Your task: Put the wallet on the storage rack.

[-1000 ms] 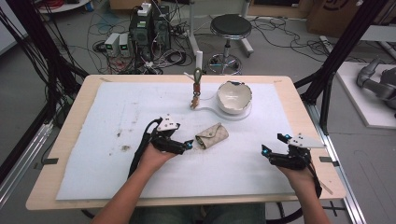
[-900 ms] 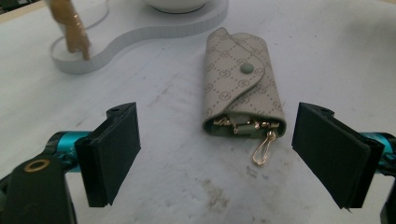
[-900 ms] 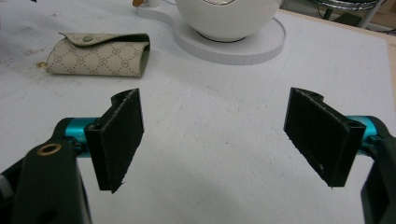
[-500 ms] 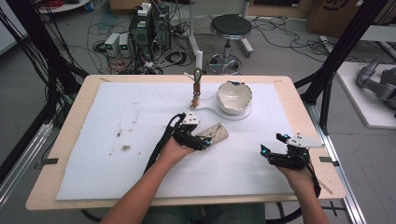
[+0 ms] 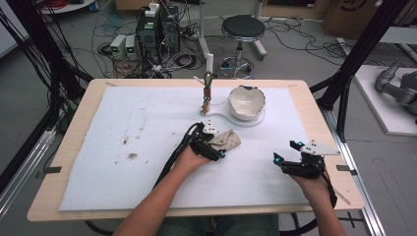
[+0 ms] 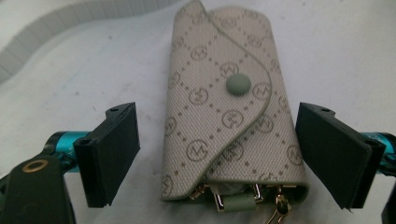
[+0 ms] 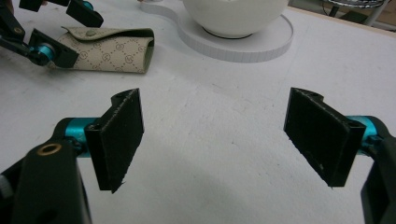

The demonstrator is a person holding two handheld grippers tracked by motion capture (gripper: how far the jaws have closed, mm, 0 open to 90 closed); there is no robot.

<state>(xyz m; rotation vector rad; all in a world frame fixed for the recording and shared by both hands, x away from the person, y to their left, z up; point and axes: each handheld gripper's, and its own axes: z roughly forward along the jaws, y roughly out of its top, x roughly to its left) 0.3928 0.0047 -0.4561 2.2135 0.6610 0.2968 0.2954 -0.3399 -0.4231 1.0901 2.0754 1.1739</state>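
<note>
White mat (image 5: 123,162), key pouch (image 6: 229,107) between spread left gripper (image 6: 217,156) jaws, green snap visible.

Key pouch (image 6: 233,116) print: you can read a repeated circled "MK" monogram across the beige fabric.
Snap button: you'll find no lettering readable.

Bare white surface (image 5: 123,162) left open across the left and near side, key pouch (image 6: 231,107) flanked by narrow gaps inside the spread fingers (image 6: 114,149), far side blocked by white bowl (image 5: 247,101) on its base, small stand (image 5: 207,93) set just beside.
</note>
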